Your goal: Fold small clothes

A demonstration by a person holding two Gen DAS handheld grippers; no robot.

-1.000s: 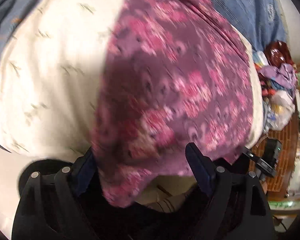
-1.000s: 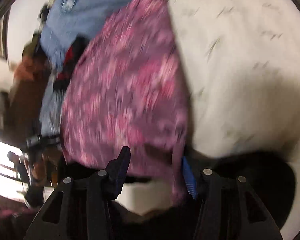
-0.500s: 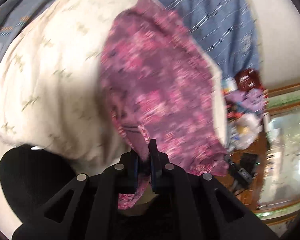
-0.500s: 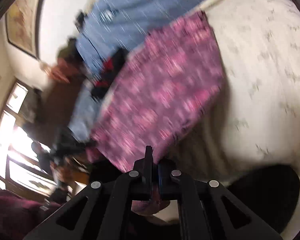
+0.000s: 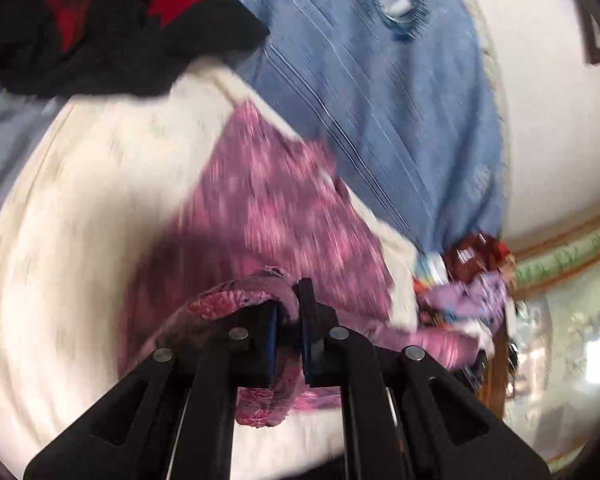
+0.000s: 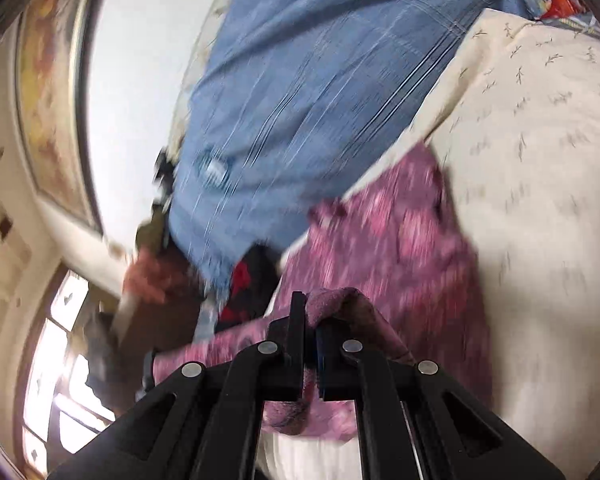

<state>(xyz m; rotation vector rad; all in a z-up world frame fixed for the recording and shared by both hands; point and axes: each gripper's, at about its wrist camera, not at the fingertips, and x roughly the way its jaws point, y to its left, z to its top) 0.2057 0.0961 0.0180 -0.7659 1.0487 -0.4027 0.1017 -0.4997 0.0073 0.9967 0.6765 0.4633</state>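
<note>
From the left wrist, the left gripper (image 5: pixel 288 300) has its jaws pressed together on a rolled edge of the purple floral cloth (image 5: pixel 268 216). The pinched hem curls over to the left of the fingers and hangs down below them. Ahead of the gripper the rest of the cloth spreads out across a cream cover (image 5: pixel 80 220) with faint sprig marks. Beyond that, up and to the right, lies a blue striped sheet (image 5: pixel 364 92). A black and red garment (image 5: pixel 112 20) sits far ahead on the left. A jumble of small colourful things (image 5: pixel 464 280) lies off to the right, blurred, so I can't make them out

From the right wrist, the right gripper (image 6: pixel 308 316) is likewise clamped shut on a bunched corner of the cloth (image 6: pixel 396 248), which humps up over the right finger. The fabric runs ahead and to the right over the cover (image 6: pixel 540 140), and a strip of it trails left past the fingers. The sheet (image 6: pixel 300 92) lies ahead on the left, with the garment (image 6: pixel 244 284) just at its near edge. A framed picture (image 6: pixel 48 100) hangs on the wall far left
</note>
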